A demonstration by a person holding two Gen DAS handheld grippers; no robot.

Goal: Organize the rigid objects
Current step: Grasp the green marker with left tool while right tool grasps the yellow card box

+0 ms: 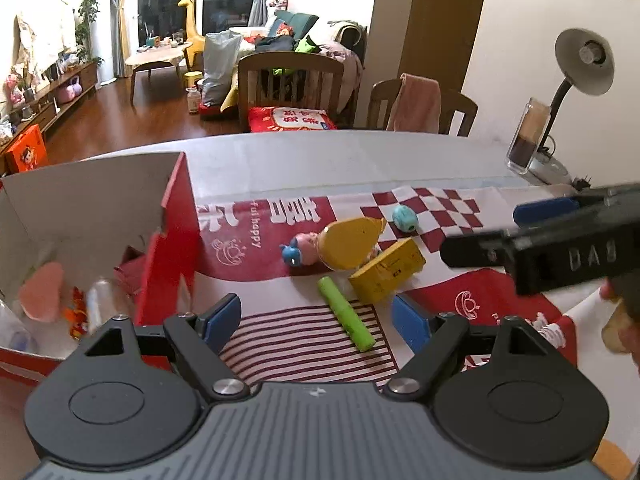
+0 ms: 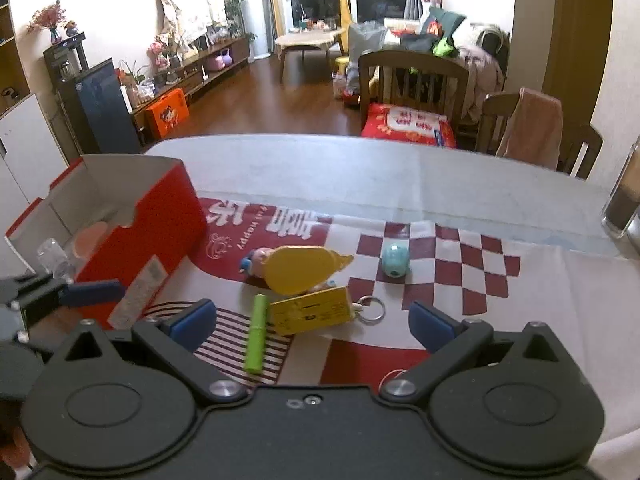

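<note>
On the red-and-white cloth lie a green tube (image 1: 346, 314) (image 2: 257, 334), a yellow box (image 1: 387, 270) (image 2: 311, 311) with a key ring (image 2: 371, 309), a yellow drop-shaped toy (image 1: 347, 242) (image 2: 301, 269) leaning on a small pink and blue figure (image 1: 298, 249) (image 2: 253, 261), and a teal ball (image 1: 405, 218) (image 2: 395, 260). My left gripper (image 1: 318, 322) is open above the green tube, nothing between its pads. My right gripper (image 2: 313, 322) is open too, hovering over the tube and yellow box. The right gripper's fingers (image 1: 544, 216) also show at the right edge of the left wrist view.
A red cardboard box (image 1: 172, 240) (image 2: 140, 236) stands open at the left, holding a pink item (image 1: 42, 296), a clear bottle (image 1: 100, 300) and small bits. A desk lamp (image 1: 580, 68) and a clear jar (image 1: 528, 136) stand at the table's far right. Chairs (image 2: 412, 80) stand behind the table.
</note>
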